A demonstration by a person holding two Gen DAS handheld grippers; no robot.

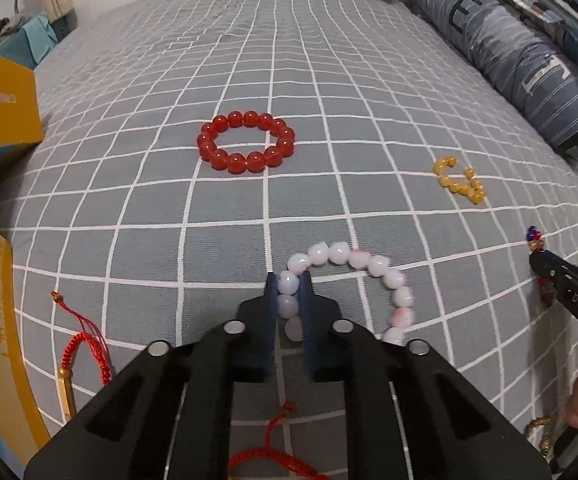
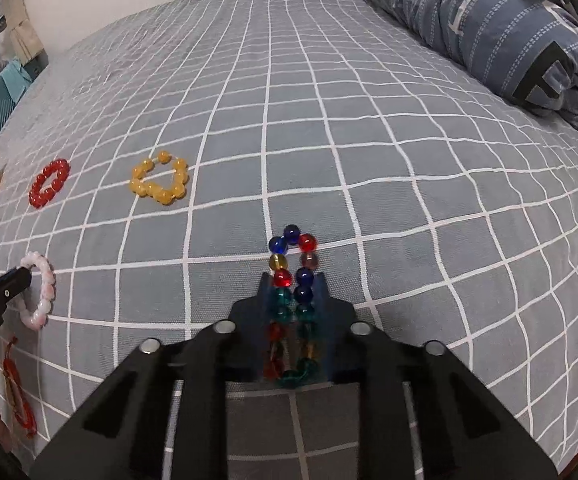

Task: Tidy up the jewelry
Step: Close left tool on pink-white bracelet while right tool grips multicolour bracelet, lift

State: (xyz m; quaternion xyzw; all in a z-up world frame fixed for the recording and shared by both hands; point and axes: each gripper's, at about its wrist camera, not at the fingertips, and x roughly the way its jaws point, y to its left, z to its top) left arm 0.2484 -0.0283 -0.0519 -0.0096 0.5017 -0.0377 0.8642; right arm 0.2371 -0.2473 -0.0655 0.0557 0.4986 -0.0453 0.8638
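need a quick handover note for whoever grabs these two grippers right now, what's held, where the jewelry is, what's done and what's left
Left gripper: shut on one side of the pale pink bead bracelet, which lies on the grid bedsheet.
Right gripper: shut on the multicolour glass bead bracelet, squeezed flat between the pads.
Loose on the sheet: red bead bracelet, yellow bead bracelet, red cord bracelets near the left gripper.
Yellow boxes stand at the left edge.
Done: both bracelets gripped; neither looks lifted yet.
Left: put these two away, then the rest; where they go isn't shown.
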